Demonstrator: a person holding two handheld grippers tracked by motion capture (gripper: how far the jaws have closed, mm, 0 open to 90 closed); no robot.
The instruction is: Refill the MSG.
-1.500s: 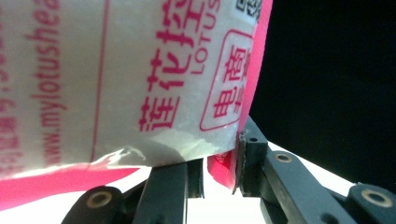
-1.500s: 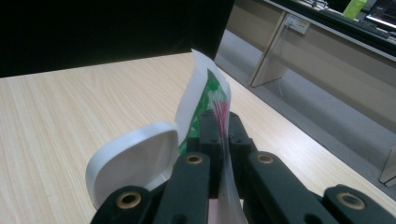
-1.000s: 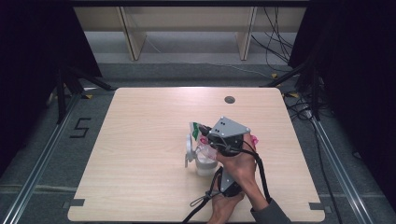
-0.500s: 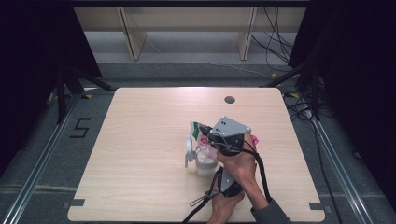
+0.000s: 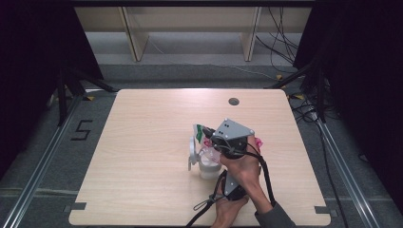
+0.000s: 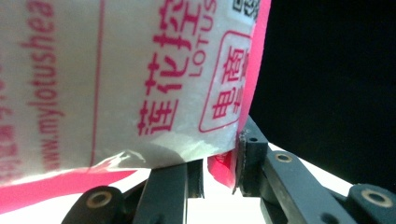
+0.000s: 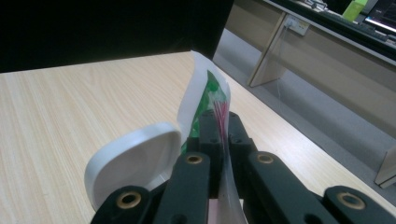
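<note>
- High view: Both hands meet over the near-right part of the wooden table (image 5: 142, 142), where the right gripper (image 5: 215, 140) and the left gripper (image 5: 229, 179) share a printed plastic packet (image 5: 203, 134) above a white lidded container (image 5: 205, 166). Set against the frames of the past second, nothing has shifted; the pair appear to be paused mid-hold, likely readying to tear or open the packet.
- Left gripper view: The packet (image 6: 140, 79), white with pink lettering and a pink border, hangs directly ahead of the jaws, its lower corner caught between them; the jaws pinch that pink edge.
- Right gripper view: The jaws are pressed together on the packet's thin edge (image 7: 212, 100), which rises green and pink straight up from between them. The container's raised white lid (image 7: 135, 156) stands just left of the jaws.
</note>
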